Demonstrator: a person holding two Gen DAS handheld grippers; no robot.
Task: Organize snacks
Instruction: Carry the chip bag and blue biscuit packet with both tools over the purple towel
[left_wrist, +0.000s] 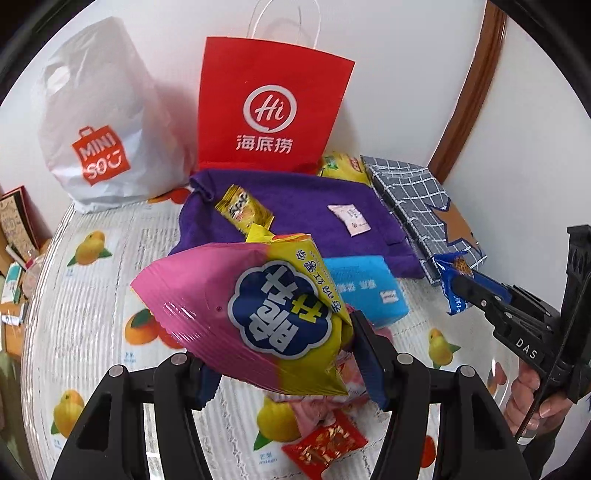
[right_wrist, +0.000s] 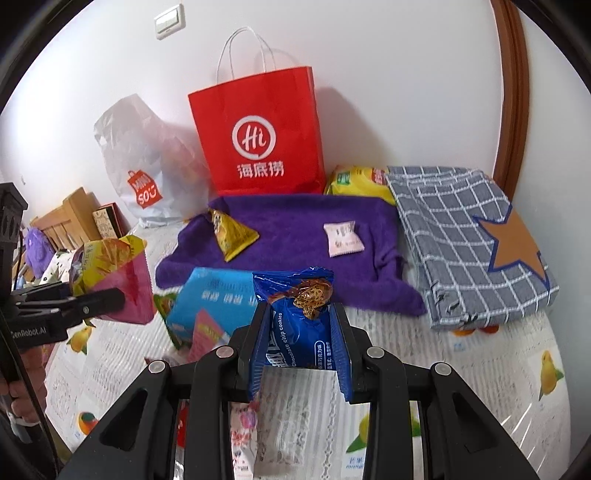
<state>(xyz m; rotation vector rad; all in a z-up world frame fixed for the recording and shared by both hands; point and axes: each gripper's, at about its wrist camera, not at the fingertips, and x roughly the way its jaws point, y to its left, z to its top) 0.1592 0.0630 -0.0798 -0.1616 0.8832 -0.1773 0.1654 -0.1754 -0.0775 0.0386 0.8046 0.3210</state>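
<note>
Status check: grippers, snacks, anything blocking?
Left gripper shut on pink-and-yellow chip bag. Right gripper shut on blue cookie pack. Both packs off the table. Purple towel ahead, nothing blocking.

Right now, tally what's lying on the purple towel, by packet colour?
Yellow packet: 1
Pale pink packet: 1
Total on the purple towel: 2
</note>
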